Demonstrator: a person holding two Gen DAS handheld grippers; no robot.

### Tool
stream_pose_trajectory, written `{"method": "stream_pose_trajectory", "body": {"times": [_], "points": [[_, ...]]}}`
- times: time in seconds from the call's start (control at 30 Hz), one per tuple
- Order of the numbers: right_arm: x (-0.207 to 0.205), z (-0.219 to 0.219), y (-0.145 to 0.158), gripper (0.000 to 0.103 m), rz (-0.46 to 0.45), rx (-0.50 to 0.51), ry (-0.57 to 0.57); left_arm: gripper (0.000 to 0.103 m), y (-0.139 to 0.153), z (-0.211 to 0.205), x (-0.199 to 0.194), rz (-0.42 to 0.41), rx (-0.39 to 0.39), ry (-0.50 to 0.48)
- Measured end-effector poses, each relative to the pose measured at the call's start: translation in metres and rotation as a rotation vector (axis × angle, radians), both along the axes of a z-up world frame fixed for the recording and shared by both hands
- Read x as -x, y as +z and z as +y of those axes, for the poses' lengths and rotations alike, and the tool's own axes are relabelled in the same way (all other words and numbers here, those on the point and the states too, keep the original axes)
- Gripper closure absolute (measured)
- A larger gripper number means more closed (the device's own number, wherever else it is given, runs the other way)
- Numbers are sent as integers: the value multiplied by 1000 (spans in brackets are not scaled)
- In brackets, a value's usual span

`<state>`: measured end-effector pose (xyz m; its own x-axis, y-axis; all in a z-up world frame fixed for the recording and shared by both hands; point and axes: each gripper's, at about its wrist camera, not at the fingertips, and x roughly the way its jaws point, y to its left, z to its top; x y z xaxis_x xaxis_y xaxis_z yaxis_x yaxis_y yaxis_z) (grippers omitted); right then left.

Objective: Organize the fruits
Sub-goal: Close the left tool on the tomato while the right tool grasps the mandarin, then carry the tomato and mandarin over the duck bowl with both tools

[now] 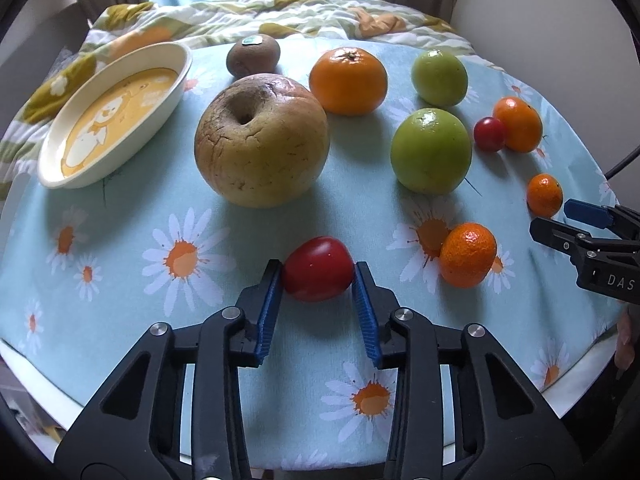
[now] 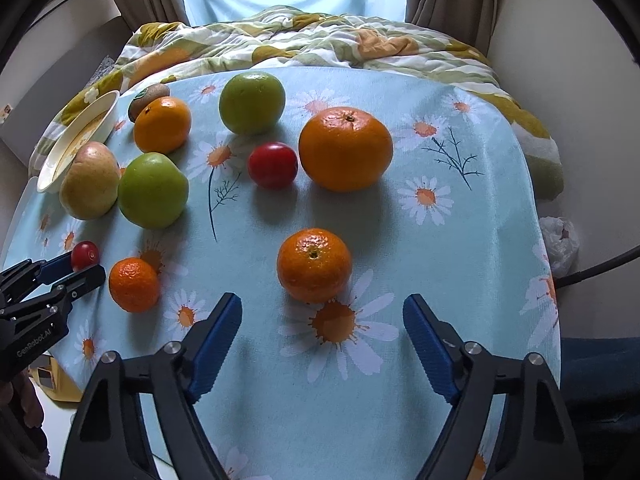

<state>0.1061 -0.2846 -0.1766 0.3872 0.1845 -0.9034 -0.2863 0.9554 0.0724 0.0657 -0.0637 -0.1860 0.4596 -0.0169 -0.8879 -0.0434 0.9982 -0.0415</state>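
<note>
Although the left gripper [image 1: 318, 276] is clamped on a small red tomato [image 1: 318, 268] at the near edge of the table, the sorting has barely begun, by my reading: the oval dish [image 1: 116, 116] holds nothing. The big apple [image 1: 262, 140], the kiwi [image 1: 252, 56], the green fruits and the oranges lie loose on the daisy cloth [image 1: 120, 240]. The right gripper [image 2: 322, 340] stands wide, empty, just short of a small orange [image 2: 314, 265].
</note>
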Motion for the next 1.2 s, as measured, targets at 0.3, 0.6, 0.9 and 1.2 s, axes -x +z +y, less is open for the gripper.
{"method": "stream_pose_trajectory", "body": {"times": [0.3,0.6,0.9,1.2], "points": [[-15,6,-3,42,-7,8,28,62,1,1,1,4,3,40],[-18,8,-1,68,-27,6,52,62,1,4,5,-5,8,63],[-10,9,13,68,-57,-11,75,62,13,10,12,-18,30,104],[-5,14,49,68,-103,-54,97,62,56,18,20,-94,41,132]]}}
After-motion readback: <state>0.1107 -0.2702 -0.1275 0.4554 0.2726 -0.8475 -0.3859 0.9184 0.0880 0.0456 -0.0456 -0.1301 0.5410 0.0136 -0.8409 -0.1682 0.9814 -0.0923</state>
